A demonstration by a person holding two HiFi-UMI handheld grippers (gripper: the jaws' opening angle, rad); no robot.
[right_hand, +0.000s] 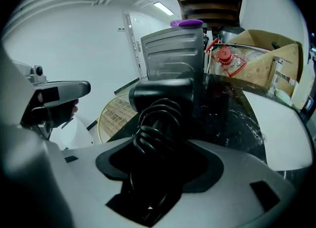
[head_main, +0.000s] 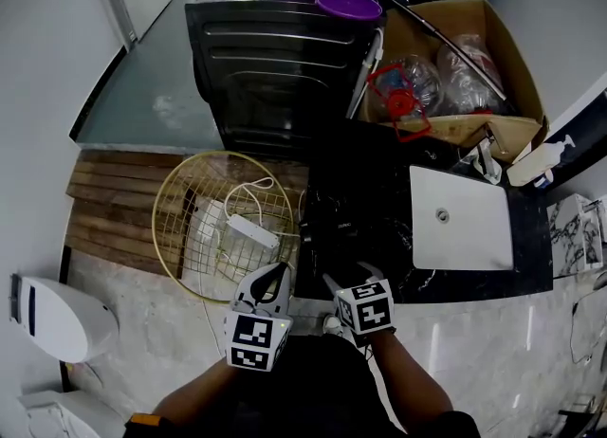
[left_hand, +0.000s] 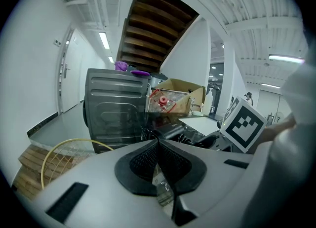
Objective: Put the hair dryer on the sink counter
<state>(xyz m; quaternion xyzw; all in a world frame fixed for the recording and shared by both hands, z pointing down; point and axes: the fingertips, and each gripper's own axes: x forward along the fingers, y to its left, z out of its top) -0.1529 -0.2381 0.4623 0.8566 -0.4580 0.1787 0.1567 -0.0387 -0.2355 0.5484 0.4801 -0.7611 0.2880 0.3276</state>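
Observation:
The black hair dryer [right_hand: 163, 95], its cord coiled round the handle [right_hand: 157, 132], points toward the black sink counter [right_hand: 232, 118]. My right gripper [right_hand: 159, 159] is shut on that wrapped handle. In the head view the right gripper [head_main: 345, 282] sits at the counter's [head_main: 375, 185] front left corner, and the dark hair dryer [head_main: 343, 242] barely stands out against the black top. I cannot tell whether it rests on the counter. My left gripper [head_main: 275, 277] hovers just left of the counter over the basket's edge, and its pads [left_hand: 143, 162] meet with nothing held.
A white basin [head_main: 462, 218] is set in the counter's right half. On the floor at left, a gold wire basket [head_main: 180, 201] holds a white adapter [head_main: 252, 231]. Behind stand a dark appliance [head_main: 275, 66], a purple bowl [head_main: 348, 4] and a cardboard box [head_main: 517, 66]. A toilet [head_main: 57, 318] is at far left.

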